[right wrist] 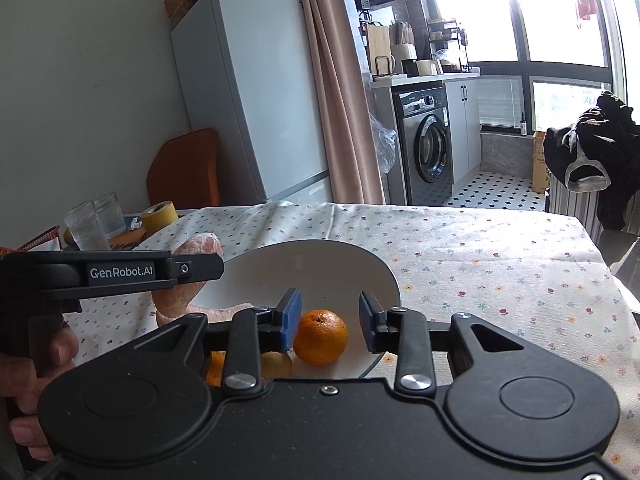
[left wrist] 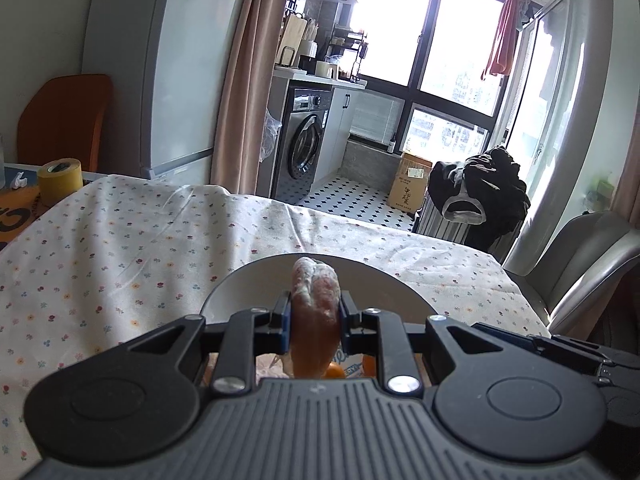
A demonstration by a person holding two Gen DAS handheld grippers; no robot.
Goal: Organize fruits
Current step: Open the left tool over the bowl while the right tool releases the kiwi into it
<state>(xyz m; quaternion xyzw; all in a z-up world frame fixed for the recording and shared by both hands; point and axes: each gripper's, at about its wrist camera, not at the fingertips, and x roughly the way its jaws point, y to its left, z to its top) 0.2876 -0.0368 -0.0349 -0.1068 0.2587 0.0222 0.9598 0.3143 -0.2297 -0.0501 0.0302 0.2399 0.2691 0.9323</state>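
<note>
Fruit, pinkish and wrapped [left wrist: 315,300], sits pinched in the left tongs [left wrist: 315,312], held above the plate [left wrist: 248,284] on the counter [left wrist: 120,248]. Right tongs [right wrist: 329,320] spread wide around an orange [right wrist: 320,337] on the plate. Placing step; next, lower and release.

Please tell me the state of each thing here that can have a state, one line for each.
Left claw: shut on wrapped fruit, held above plate.
Right claw: open, orange between its fingers, not gripped.
Orange: resting on plate.
Washer: door closed.
Glasses: upright.
</note>
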